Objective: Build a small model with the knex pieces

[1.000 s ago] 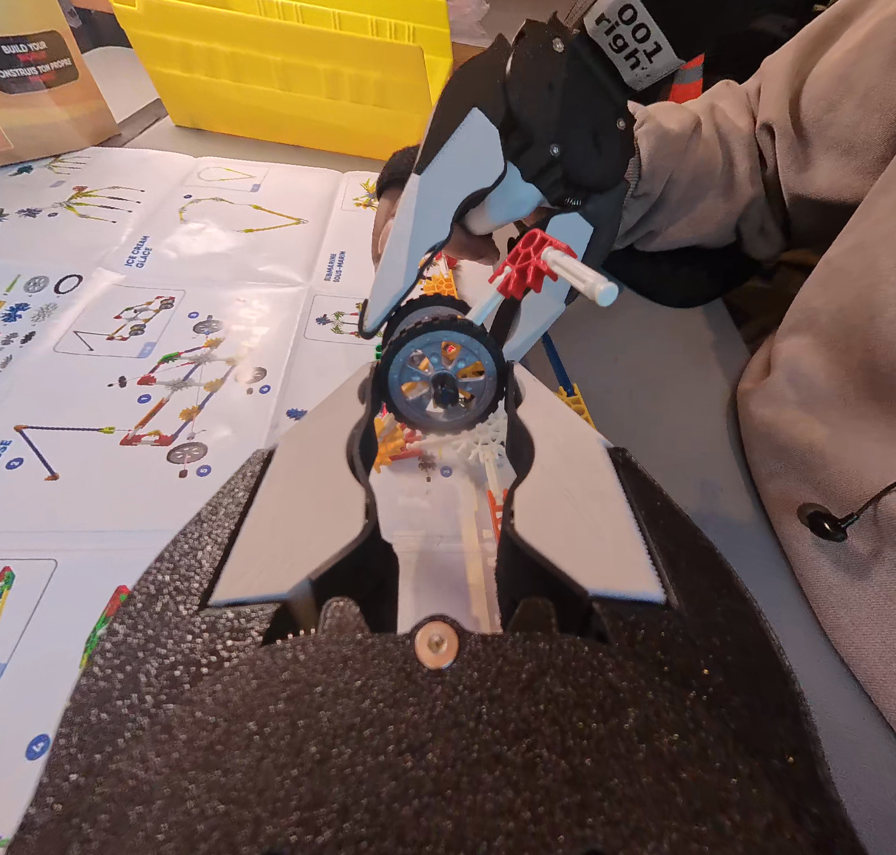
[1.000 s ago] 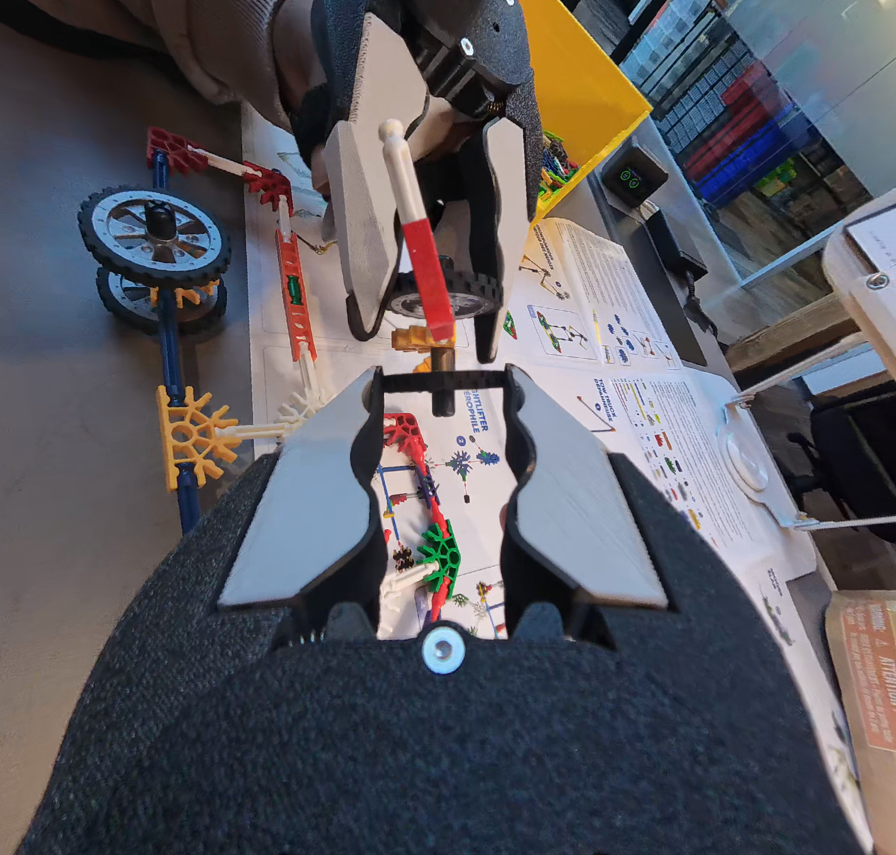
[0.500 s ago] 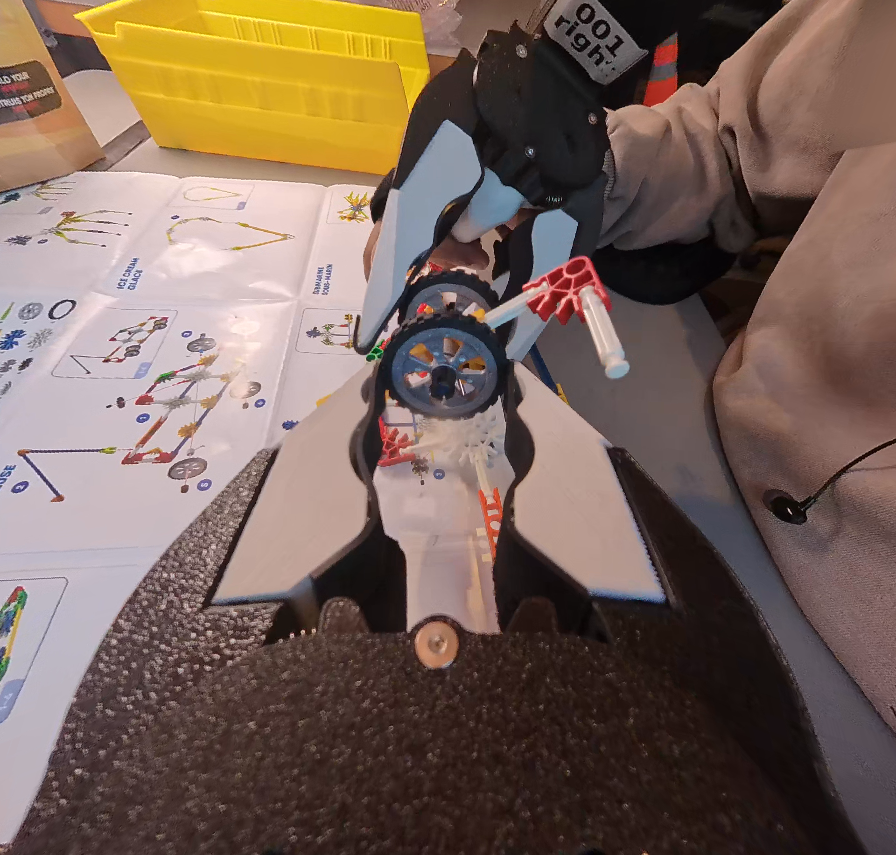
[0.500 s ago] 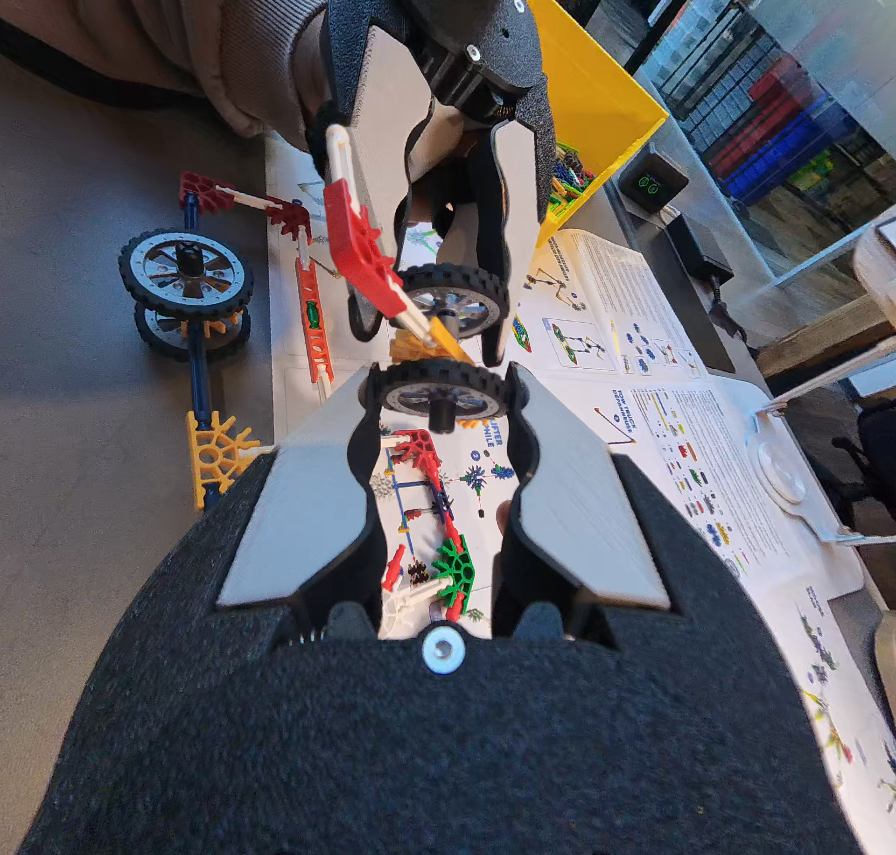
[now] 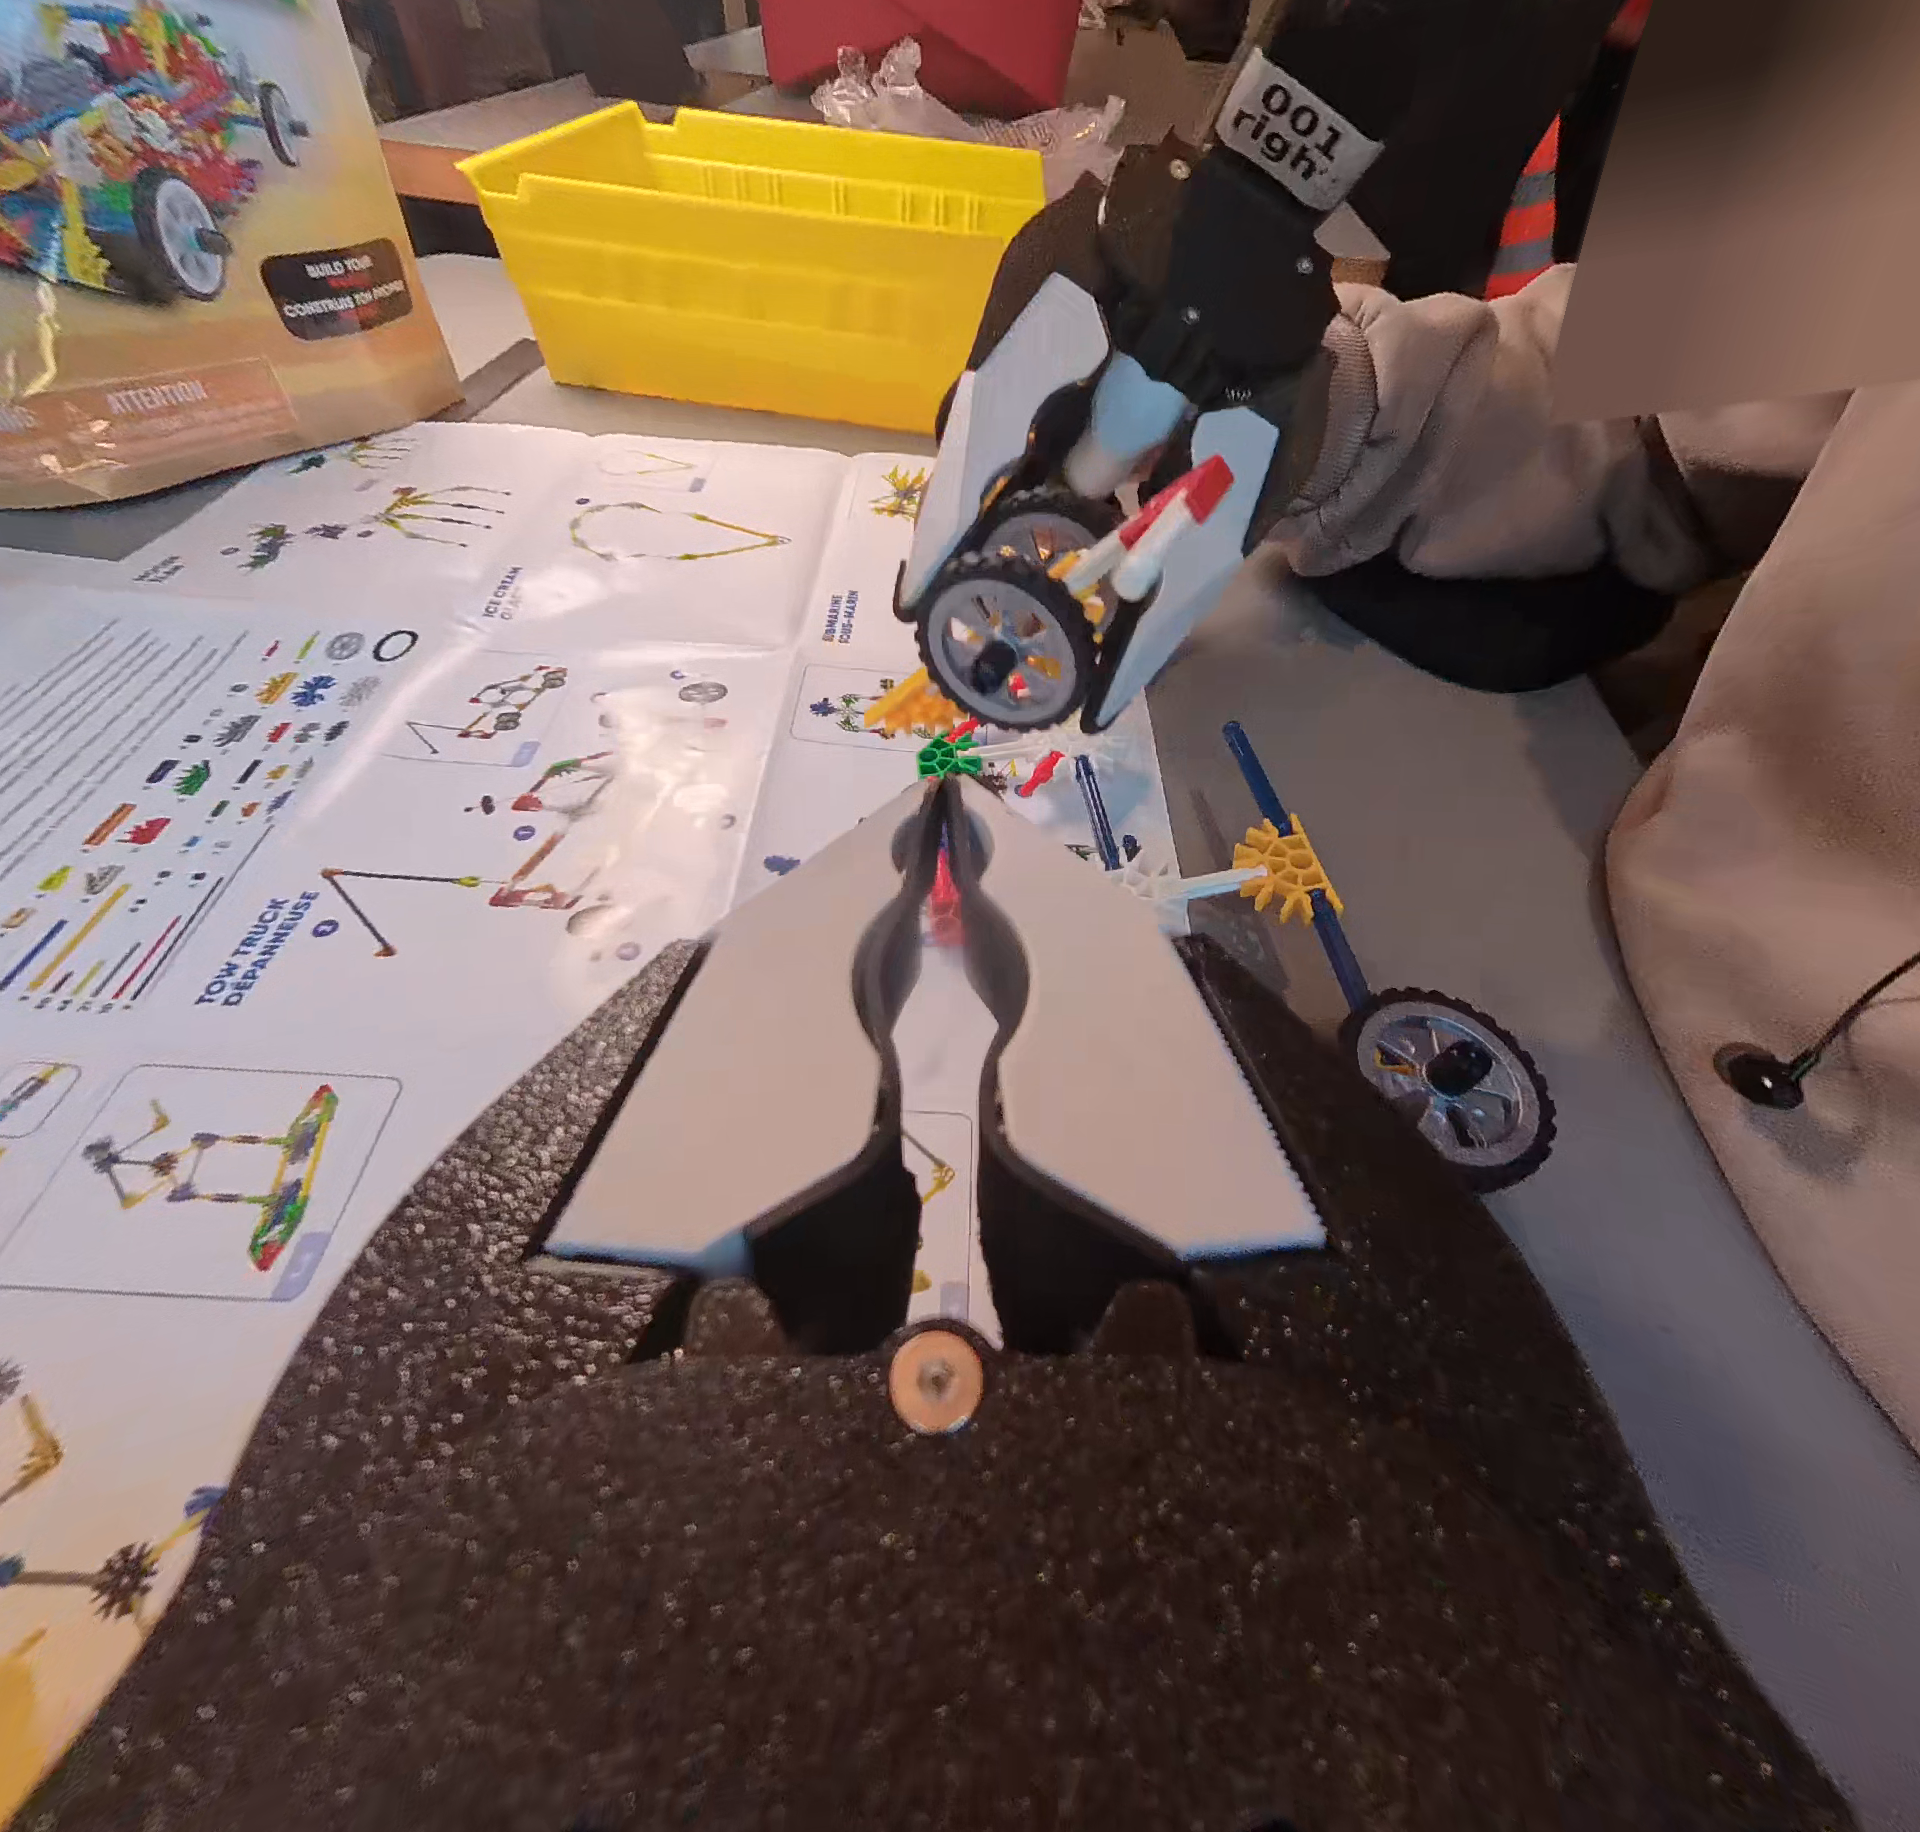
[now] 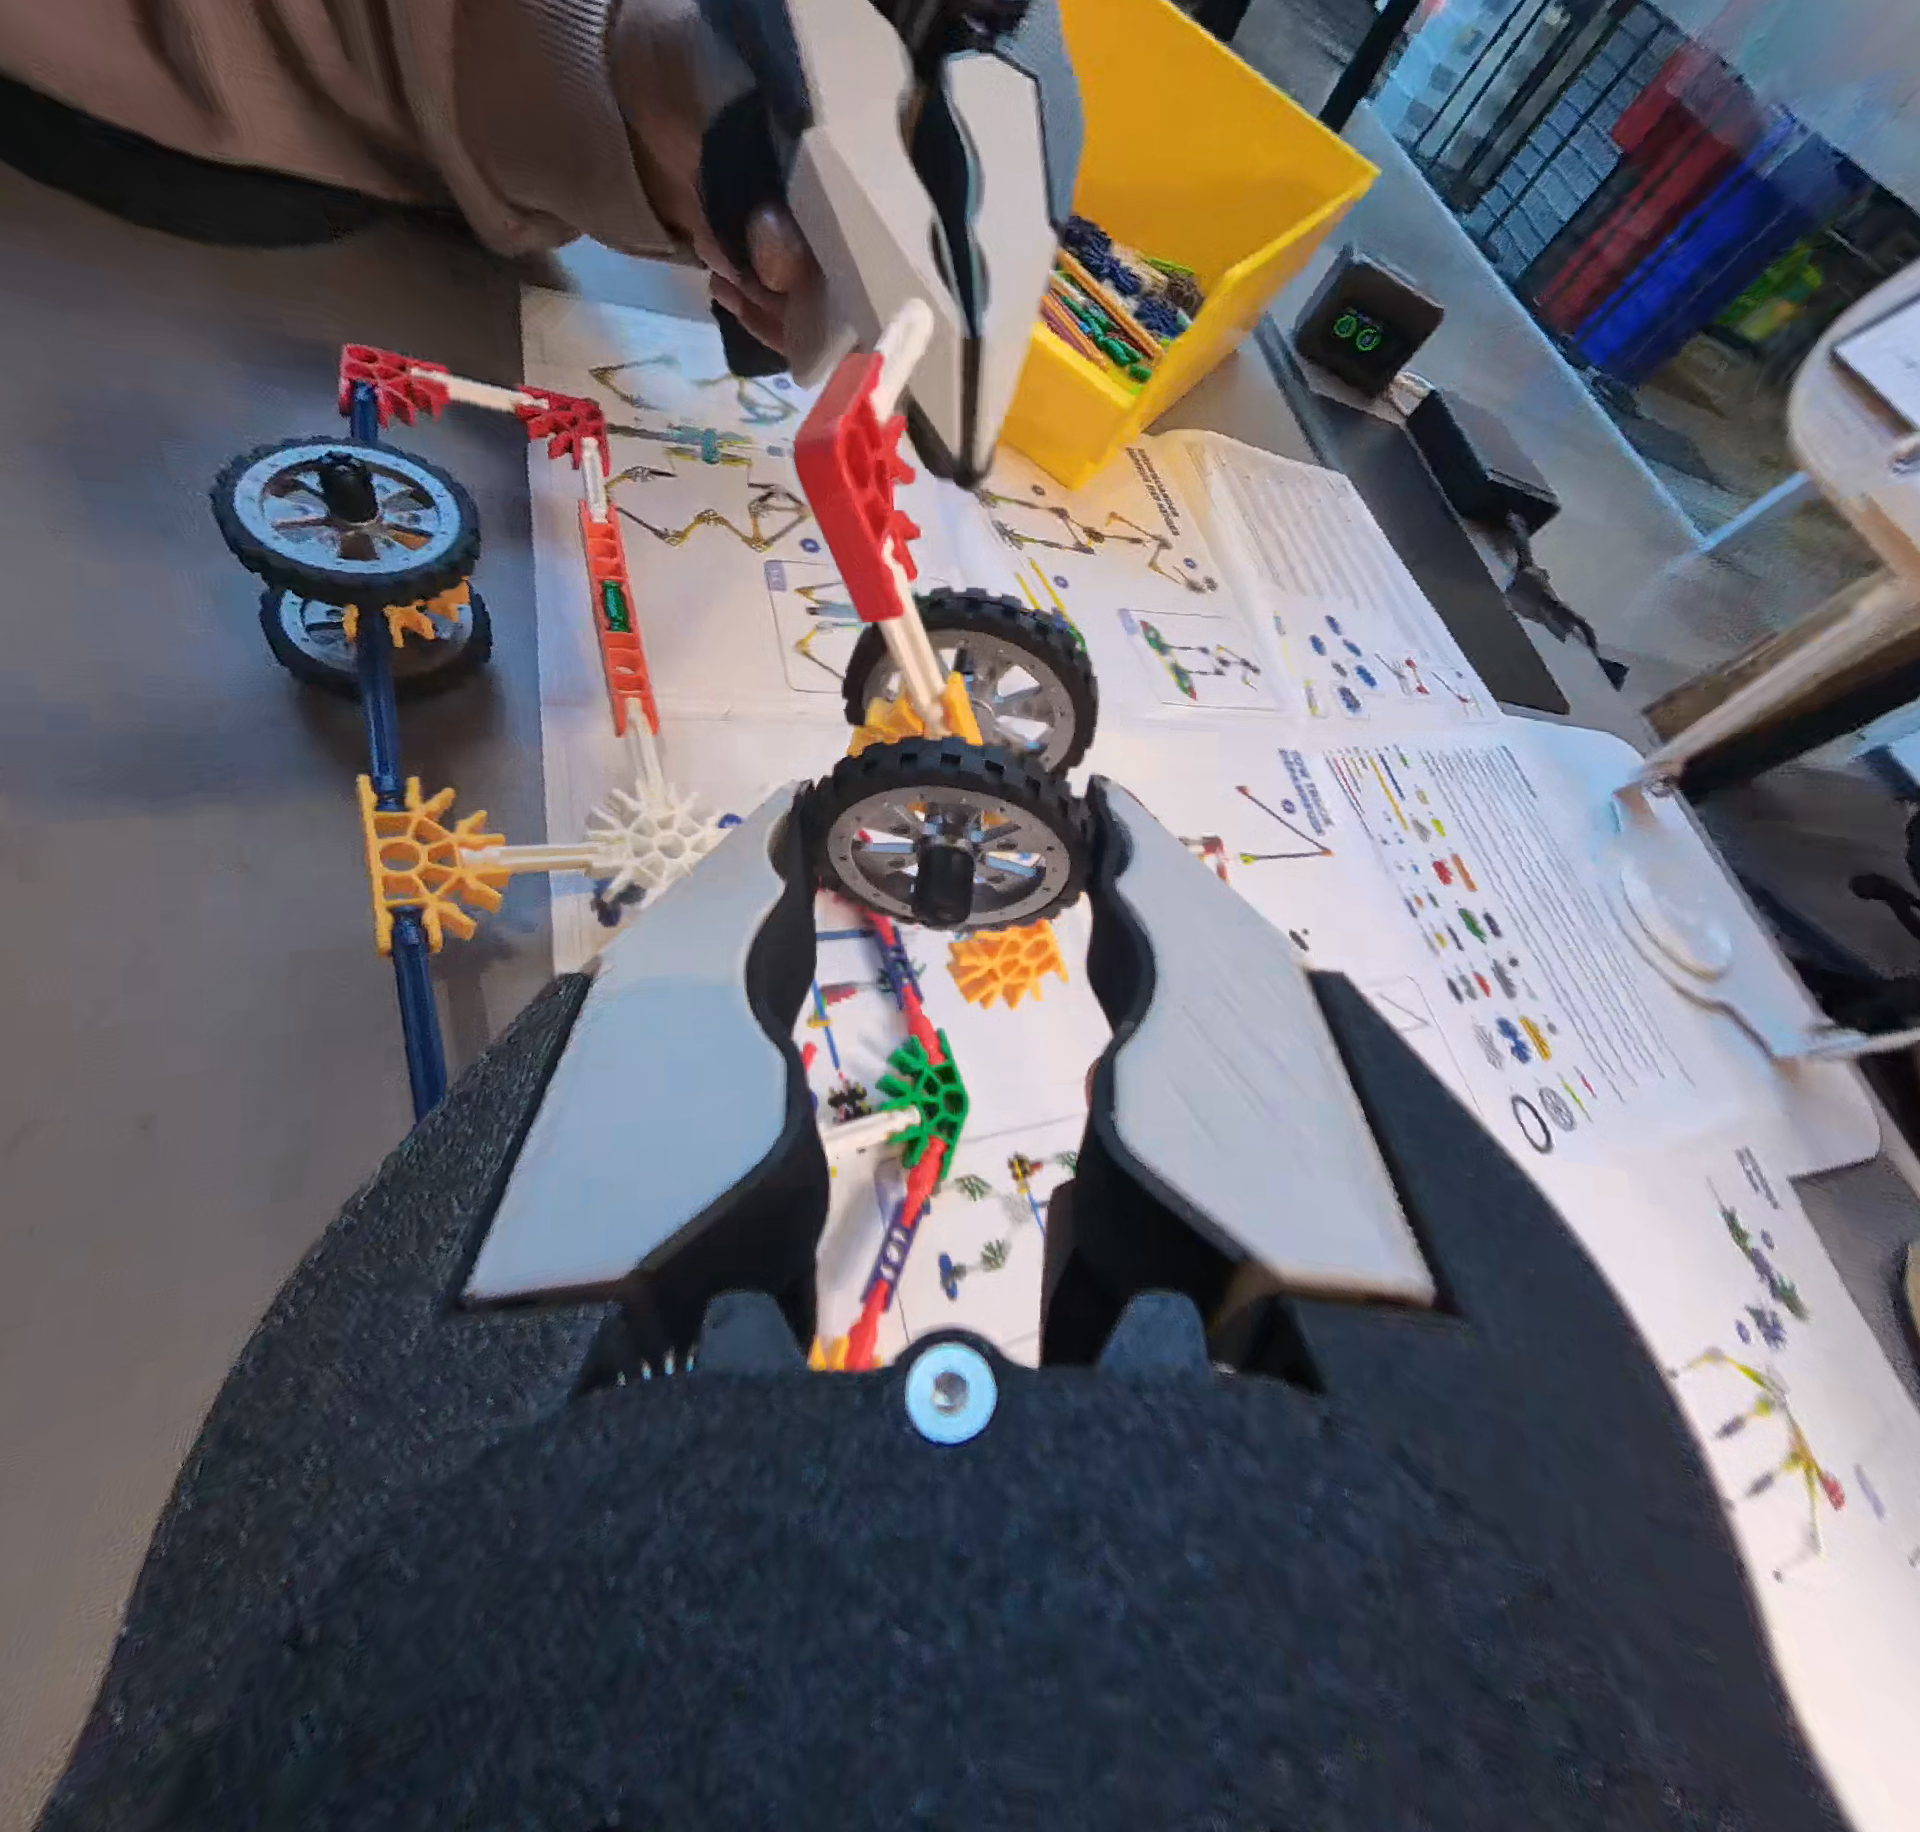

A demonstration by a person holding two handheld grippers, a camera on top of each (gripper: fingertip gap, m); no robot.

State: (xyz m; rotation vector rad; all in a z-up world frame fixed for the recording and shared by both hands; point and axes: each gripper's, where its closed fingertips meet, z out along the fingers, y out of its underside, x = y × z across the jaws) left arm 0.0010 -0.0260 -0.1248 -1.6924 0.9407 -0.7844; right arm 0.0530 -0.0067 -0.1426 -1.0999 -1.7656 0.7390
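My right tongs (image 6: pixel 948 852) are spread wide and clamp a black-tyred wheel (image 6: pixel 948 847) by its rim; a second wheel (image 6: pixel 977 676), a yellow hub and a white rod with a red connector (image 6: pixel 857 483) rise from it toward 12 o'clock. My left tongs (image 5: pixel 940 795) are closed, tips touching, gripping nothing, just short of a green connector (image 5: pixel 948 756) on the instruction sheet (image 5: pixel 416 743) on the surface. At 12 o'clock the yellow bin (image 6: pixel 1195 182) holds mixed coloured rods.
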